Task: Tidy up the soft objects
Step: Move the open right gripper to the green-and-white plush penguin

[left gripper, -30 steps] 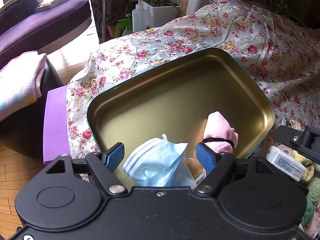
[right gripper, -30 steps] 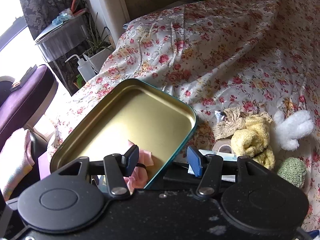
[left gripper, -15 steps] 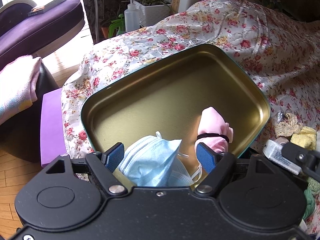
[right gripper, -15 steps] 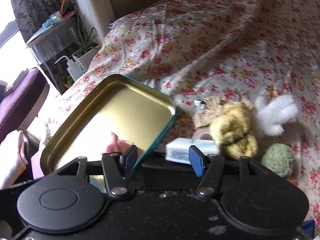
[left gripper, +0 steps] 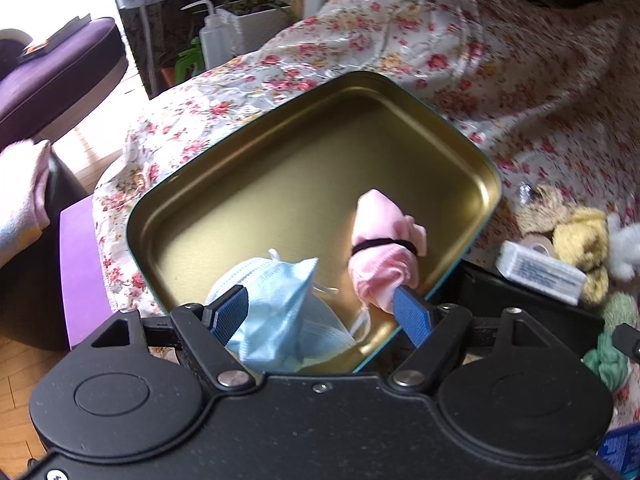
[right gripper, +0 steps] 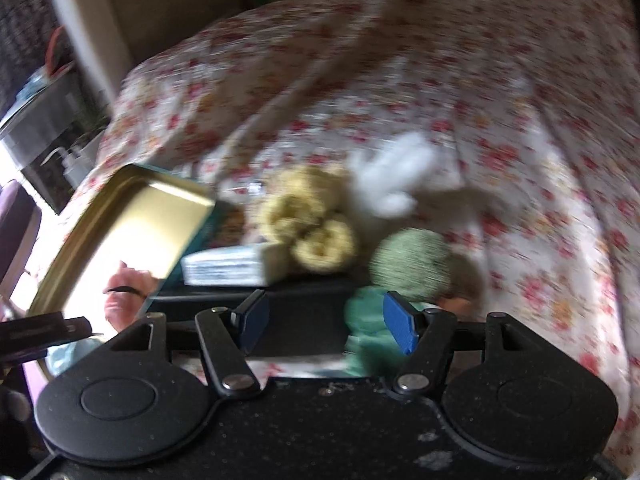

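A gold tin tray (left gripper: 280,168) lies on the floral cloth. In it are a blue face mask (left gripper: 280,308) and a pink cloth bundle (left gripper: 380,248) tied with a black band. My left gripper (left gripper: 320,312) is open over the tray's near edge, with the mask lying between its fingers. My right gripper (right gripper: 326,320) is open and empty, near a teal cloth (right gripper: 364,324). Beyond it lie a green ball (right gripper: 408,260), a yellow fluffy bundle (right gripper: 312,220), a white fluffy piece (right gripper: 396,176) and a white packet (right gripper: 228,266). The tray (right gripper: 132,208) also shows at the left in the right wrist view.
The floral cloth (left gripper: 500,72) covers a raised surface and rises at the back. A purple sofa (left gripper: 52,76), a squeeze bottle (left gripper: 214,38), a plant pot (left gripper: 256,24) and a purple block (left gripper: 80,264) stand at the left. The right wrist view is blurred by motion.
My right gripper has swung to the right, away from the tray and towards the pile of soft things. My left gripper has stayed open over the mask, shifting slightly.
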`<state>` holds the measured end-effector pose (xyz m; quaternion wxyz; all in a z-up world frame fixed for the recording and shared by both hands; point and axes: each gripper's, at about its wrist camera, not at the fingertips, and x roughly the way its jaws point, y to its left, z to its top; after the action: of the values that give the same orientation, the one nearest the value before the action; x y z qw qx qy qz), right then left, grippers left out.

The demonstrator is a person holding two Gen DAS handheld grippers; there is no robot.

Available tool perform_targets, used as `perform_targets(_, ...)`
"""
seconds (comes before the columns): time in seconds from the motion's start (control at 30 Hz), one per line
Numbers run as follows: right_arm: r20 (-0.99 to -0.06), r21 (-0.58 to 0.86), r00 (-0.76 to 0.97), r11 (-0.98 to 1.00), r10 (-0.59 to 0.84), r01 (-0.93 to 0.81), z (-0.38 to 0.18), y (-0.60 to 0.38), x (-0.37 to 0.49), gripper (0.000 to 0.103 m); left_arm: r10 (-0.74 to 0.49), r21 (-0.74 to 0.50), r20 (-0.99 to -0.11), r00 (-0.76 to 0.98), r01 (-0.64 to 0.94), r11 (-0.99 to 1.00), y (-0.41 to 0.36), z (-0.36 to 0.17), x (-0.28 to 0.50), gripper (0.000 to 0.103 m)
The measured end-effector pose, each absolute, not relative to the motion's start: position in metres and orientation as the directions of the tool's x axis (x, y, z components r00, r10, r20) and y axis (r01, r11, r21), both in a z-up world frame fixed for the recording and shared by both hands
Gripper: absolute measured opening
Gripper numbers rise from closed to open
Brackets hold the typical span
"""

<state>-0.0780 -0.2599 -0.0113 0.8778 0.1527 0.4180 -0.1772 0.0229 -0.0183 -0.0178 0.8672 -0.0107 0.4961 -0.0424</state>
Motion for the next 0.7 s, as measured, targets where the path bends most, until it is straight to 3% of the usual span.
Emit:
perform_targets(0.23, -0.785, 0.082, 0.543, 0.819, -0.298, 0.568, -0.027, -0.299, -0.117, 0.065, -0.134, -0.065, -0.857, 0.498, 0.155, 0.986, -0.032, -0.017, 0.014, 0.075)
perform_targets(0.53, -0.807, 0.095, 0.500, 0.767, -0.313, 0.634, -0.051, -0.329, -0.141, 0.068, -0.229, -0.084, -0.854, 0.468, 0.311, 0.947, -0.055, -0.016, 0.000, 0.075)
perform_targets(0.7, -0.796, 0.130, 0.536, 0.784, -0.283, 0.607, -0.054, -0.325, -0.131, 0.080, -0.265, -0.085, -0.850, 0.455, 0.378, 0.922, -0.065, -0.016, -0.008, 0.075)
